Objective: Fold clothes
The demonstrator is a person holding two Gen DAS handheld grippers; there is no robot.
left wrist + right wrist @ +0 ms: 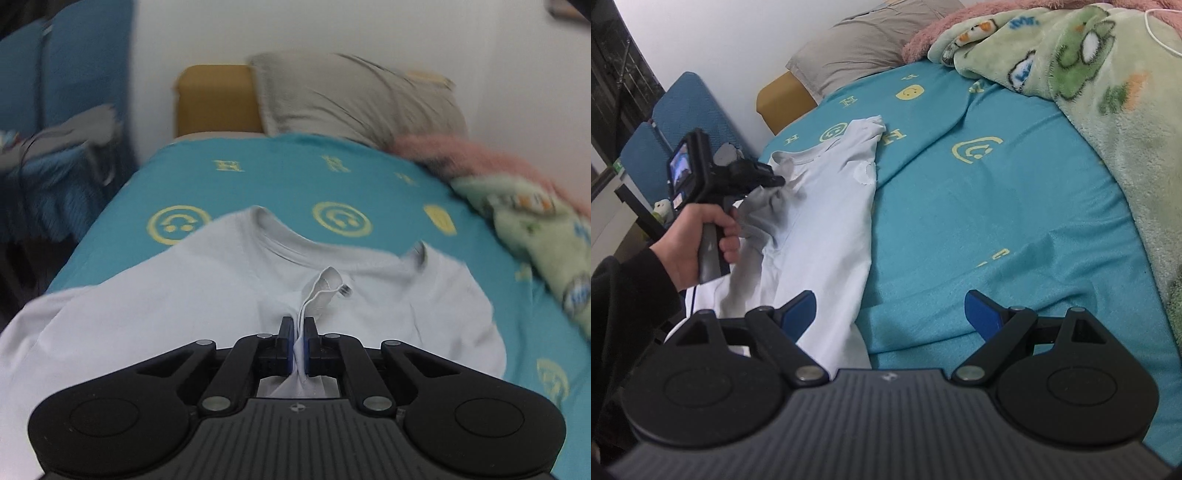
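A: Where is the shirt?

B: The pale T-shirt (827,221) lies partly folded on the teal bedsheet (997,221), along the bed's left side in the right wrist view, collar toward the grey pillow (857,48). One side appears doubled over, leaving a long straight edge on the sheet

A: How do you expect it to handle?

B: It looks like thin knit cotton: light, limp, no stiffness at all. I judge it will sag and crease wherever it is unsupported, and drag a little on the sheet rather than slide

A: Is anything holding it?

B: The left gripper (300,339) is clenched on a pinch of fabric, a white fold standing up between its blue pads (290,345). The person's hand (698,243) grips its handle. The right gripper (890,314) is spread wide and empty, hovering over the shirt's near edge and bare sheet

A: Where should the free one take hold?

B: Probably at a hem or corner, through both layers, so the cloth lifts as one flat panel. The green fleece blanket (1089,92) lies well apart, out of the way
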